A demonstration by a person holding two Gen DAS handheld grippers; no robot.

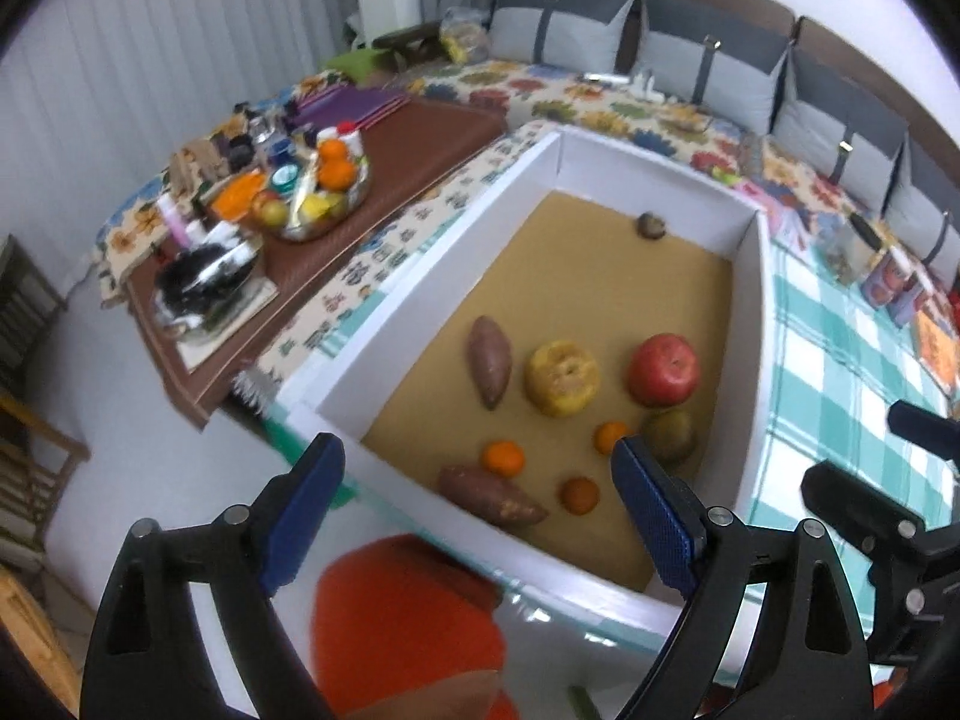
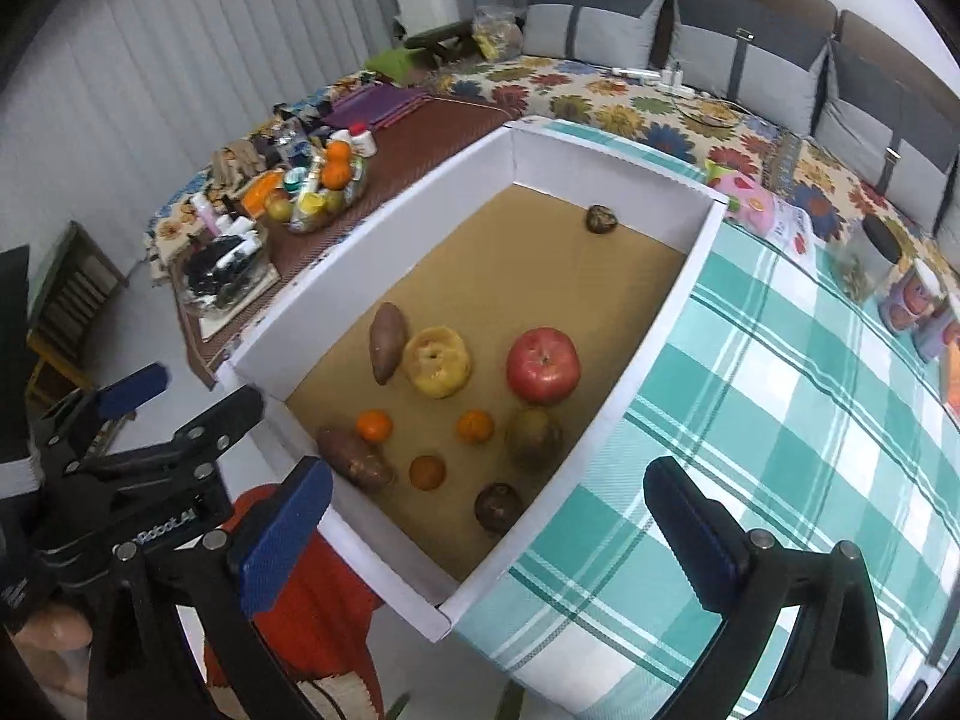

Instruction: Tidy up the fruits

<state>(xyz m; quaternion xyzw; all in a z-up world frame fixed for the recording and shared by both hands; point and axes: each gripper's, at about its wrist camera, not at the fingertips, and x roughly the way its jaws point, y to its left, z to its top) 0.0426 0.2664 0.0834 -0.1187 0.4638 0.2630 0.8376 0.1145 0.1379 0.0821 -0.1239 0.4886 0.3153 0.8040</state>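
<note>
A white box [image 1: 753,324] [image 2: 660,306] with a brown floor holds the fruit. In it lie a red apple [image 1: 664,369] [image 2: 543,365], a yellow fruit [image 1: 562,378] [image 2: 436,361], two sweet potatoes [image 1: 489,367] [image 2: 354,459], three small oranges [image 1: 504,458] [image 2: 374,425], a green-brown pear [image 1: 672,435] [image 2: 533,437], a dark round fruit [image 2: 498,507] near the front and another [image 2: 602,219] at the far end. My left gripper [image 1: 477,513] is open and empty above the box's near edge. My right gripper [image 2: 489,546] is open and empty over the near right corner.
The box stands on a teal checked cloth [image 2: 780,420]. A brown side table [image 1: 372,180] at left carries a fruit bowl [image 1: 318,198] and clutter. Cups and jars [image 2: 912,294] stand at the right. A floral sofa with grey cushions [image 2: 630,96] runs behind. An orange cloth [image 1: 408,618] lies below.
</note>
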